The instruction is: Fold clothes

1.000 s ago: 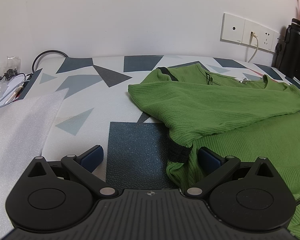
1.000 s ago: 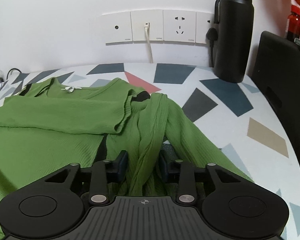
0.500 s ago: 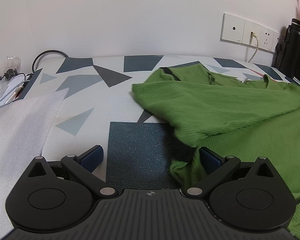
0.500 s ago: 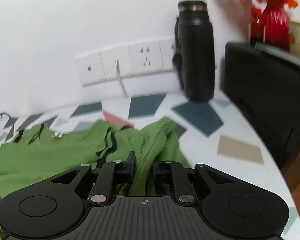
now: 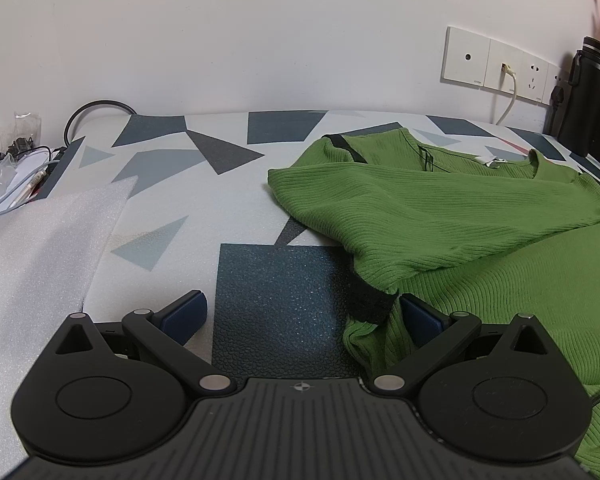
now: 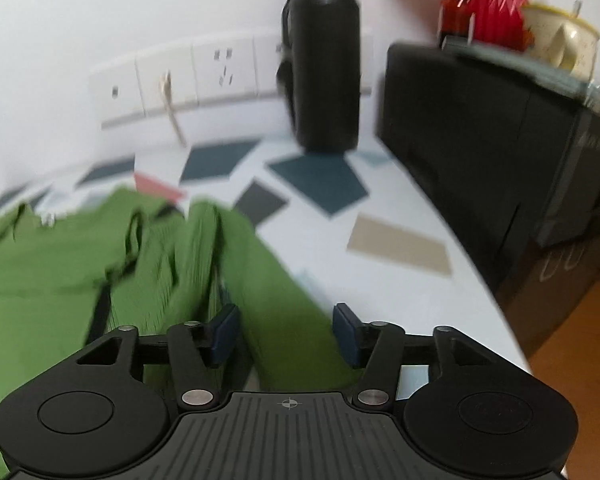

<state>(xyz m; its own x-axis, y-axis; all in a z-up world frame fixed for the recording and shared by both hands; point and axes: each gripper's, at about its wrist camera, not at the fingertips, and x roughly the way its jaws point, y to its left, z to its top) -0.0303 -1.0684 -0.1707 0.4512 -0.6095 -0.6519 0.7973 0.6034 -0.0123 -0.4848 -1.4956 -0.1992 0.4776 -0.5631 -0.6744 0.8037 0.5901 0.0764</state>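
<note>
— While the green sweater (image 5: 440, 216) sprawls over the right half of the left wrist view, where does the left gripper (image 5: 302, 312) sit?

— Low in the frame, its jaws spread wide over a dark blue patch of the patterned worktop (image 5: 220, 196). Its right pad (image 5: 420, 314) rests against a black-trimmed cuff (image 5: 366, 300); nothing is pinched.

— And the right gripper (image 6: 286, 334)?

— Jaws parted at the lower centre of the blurred right wrist view, a bunched sleeve lying between the pads (image 6: 224, 330). Whether they touch the cloth cannot be told.

— Anything behind?

— A black bottle (image 6: 324, 60) stands at top centre by the wall sockets (image 6: 204, 76); a white foam sheet (image 5: 40, 256) lies at the left of the left wrist view.
</note>
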